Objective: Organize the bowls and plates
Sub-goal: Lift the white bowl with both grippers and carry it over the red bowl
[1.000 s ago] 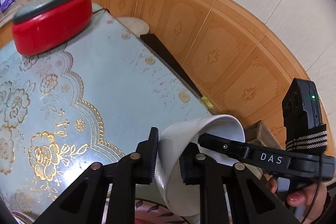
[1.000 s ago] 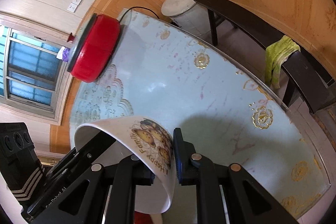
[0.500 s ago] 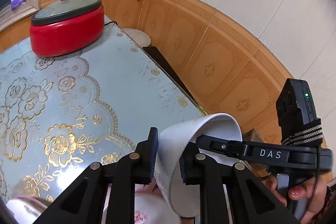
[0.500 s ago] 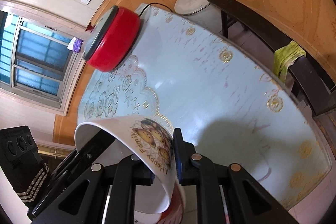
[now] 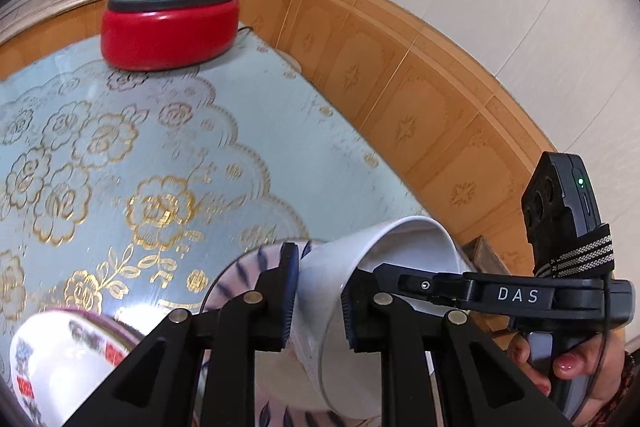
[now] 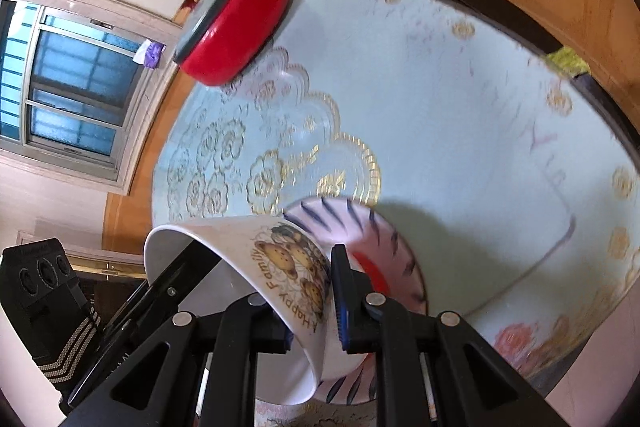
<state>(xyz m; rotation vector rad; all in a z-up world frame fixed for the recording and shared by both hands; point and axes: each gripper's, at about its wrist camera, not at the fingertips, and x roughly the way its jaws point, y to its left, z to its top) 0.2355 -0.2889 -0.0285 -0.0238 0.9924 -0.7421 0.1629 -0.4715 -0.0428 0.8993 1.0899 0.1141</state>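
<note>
Both grippers are shut on the rim of one white bowl (image 5: 336,299), held tilted above the table. My left gripper (image 5: 318,297) pinches the rim from one side; my right gripper (image 6: 310,301) pinches the opposite side, where the bowl (image 6: 280,267) carries a bear picture and "Happy Family" lettering. Below the bowl lies a plate with blue streaks on its rim (image 6: 368,227), also in the left wrist view (image 5: 248,267). A white bowl with red markings (image 5: 52,359) stands at the lower left of the left wrist view.
A red lidded electric pot (image 5: 168,23) stands at the far end of the floral blue tablecloth (image 5: 140,147). A dark bench (image 6: 500,11) with a green cloth (image 6: 568,61) runs along the wood-panelled wall beside the table.
Both grippers have moved back with the bowl still held. The blue-streaked plate and the red-marked bowl have come into view beneath and beside it.
</note>
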